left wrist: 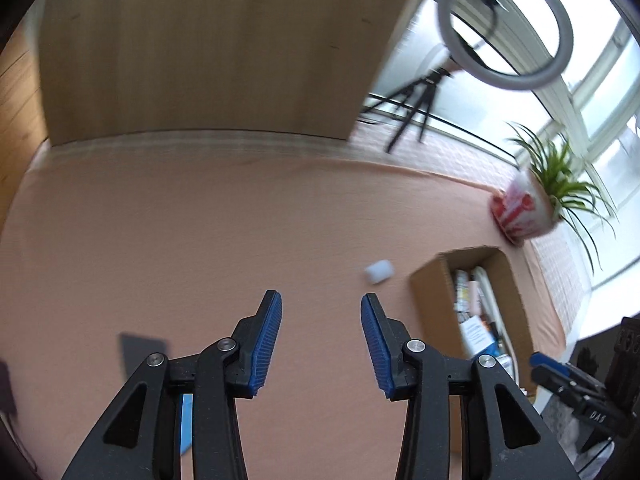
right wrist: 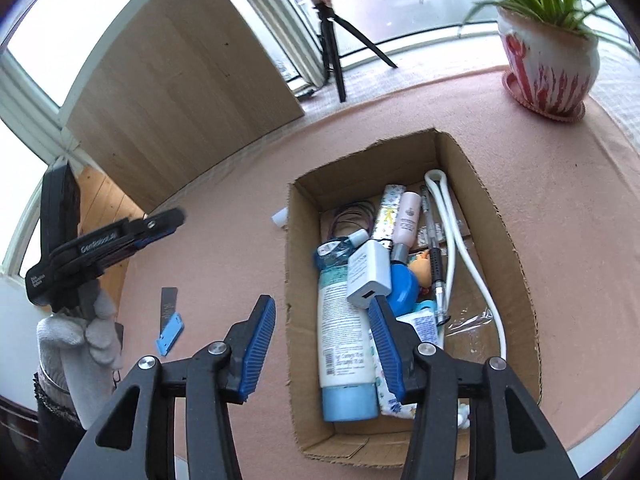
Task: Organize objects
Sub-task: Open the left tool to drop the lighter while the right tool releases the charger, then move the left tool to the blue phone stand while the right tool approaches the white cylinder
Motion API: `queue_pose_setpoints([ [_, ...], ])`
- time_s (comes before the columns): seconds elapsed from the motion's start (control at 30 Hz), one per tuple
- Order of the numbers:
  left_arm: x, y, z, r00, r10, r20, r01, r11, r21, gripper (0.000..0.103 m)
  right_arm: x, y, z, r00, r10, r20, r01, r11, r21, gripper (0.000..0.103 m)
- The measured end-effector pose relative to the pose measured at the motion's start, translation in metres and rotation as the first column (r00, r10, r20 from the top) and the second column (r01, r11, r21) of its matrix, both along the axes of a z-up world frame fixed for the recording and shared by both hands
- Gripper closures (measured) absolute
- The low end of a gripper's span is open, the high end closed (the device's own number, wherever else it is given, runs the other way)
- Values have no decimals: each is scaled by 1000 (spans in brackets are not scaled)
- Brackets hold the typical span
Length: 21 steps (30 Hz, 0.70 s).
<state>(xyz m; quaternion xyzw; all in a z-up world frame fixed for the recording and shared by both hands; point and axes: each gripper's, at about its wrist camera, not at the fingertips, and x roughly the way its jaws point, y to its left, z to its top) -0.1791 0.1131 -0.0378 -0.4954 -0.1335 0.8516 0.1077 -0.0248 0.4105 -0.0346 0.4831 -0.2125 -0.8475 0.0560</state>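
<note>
In the left wrist view my left gripper [left wrist: 320, 304] stands open over the bare pink tablecloth [left wrist: 200, 240], nothing between its blue pads. A small white cap [left wrist: 379, 272] lies just ahead to the right, beside the cardboard box [left wrist: 428, 284]. In the right wrist view my right gripper [right wrist: 322, 308] is open above the left wall of the box [right wrist: 294, 264], holding nothing. Inside lie a blue-capped lotion tube [right wrist: 340, 344], a white charger [right wrist: 369, 276], a pink bottle [right wrist: 408, 220], pens and a white cable [right wrist: 468, 260]. A blue-handled scraper [right wrist: 170, 328] lies on the cloth to the left.
A potted plant [right wrist: 548, 68] stands at the cloth's far right corner. A wooden board [right wrist: 180, 100] leans at the back, with a ring light on a tripod [right wrist: 332, 40] behind it. A gloved hand [right wrist: 80, 344] holds the left gripper [right wrist: 168, 222] at the left.
</note>
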Motion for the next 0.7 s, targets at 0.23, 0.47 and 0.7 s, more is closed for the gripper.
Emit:
queue_pose_setpoints([
  [0.23,43,-85,-26,987,150,62,-150,989,-3,57,5,-31,13,994,66,-82,-62,997,53,58],
  [0.47,65,-108,-64,983,145,115,-147,989,7,58,-1,-71,10,984,135,-113,-130,990,53,58],
  [0.7,63,-81,-89,988,56,144,-56,998,-3,58,-5,-100,0,983,173,-57,-171,985,35,56],
])
